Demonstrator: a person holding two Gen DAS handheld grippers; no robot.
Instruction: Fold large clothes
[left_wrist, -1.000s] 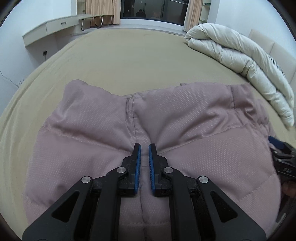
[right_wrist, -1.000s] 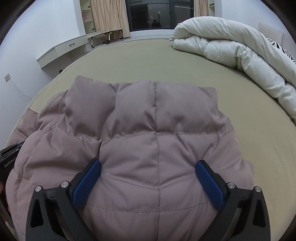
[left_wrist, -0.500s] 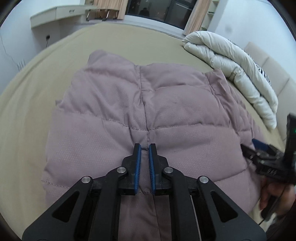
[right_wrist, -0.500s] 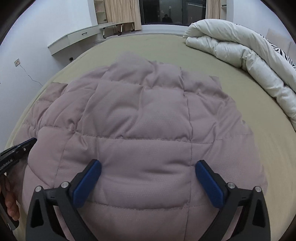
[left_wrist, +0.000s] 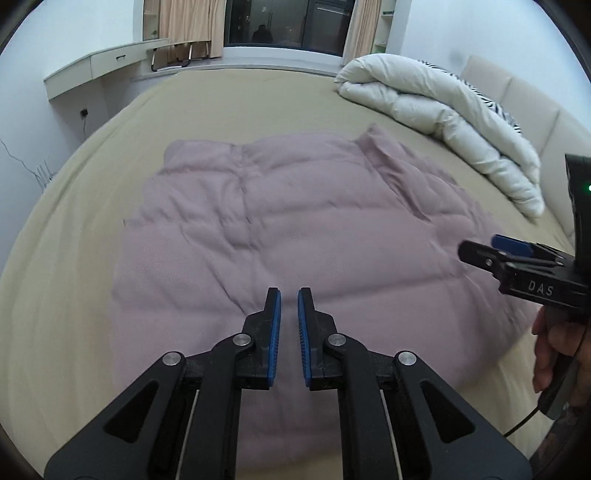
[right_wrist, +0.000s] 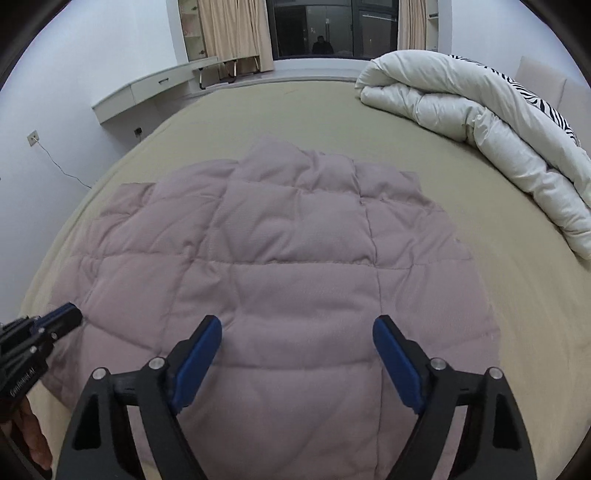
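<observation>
A mauve quilted puffer jacket (left_wrist: 295, 236) lies flat and folded on the beige bed; it also shows in the right wrist view (right_wrist: 280, 266). My left gripper (left_wrist: 289, 295) hovers above its near edge, jaws nearly closed with a narrow gap and nothing between them. My right gripper (right_wrist: 297, 328) hovers above the jacket's near part, jaws wide open and empty. The right gripper also shows at the right edge of the left wrist view (left_wrist: 491, 247); the left gripper shows at the left edge of the right wrist view (right_wrist: 62, 317).
A rolled white duvet (right_wrist: 480, 122) with a zebra-print side lies at the bed's far right. The beige bed sheet (left_wrist: 240, 107) stretches beyond the jacket. A wall-mounted desk (left_wrist: 96, 68) and dark window (right_wrist: 332, 29) stand behind.
Both grippers have lifted up and back from the jacket, which now lies flatter and farther away. The left jaws stay nearly closed, the right jaws stay open.
</observation>
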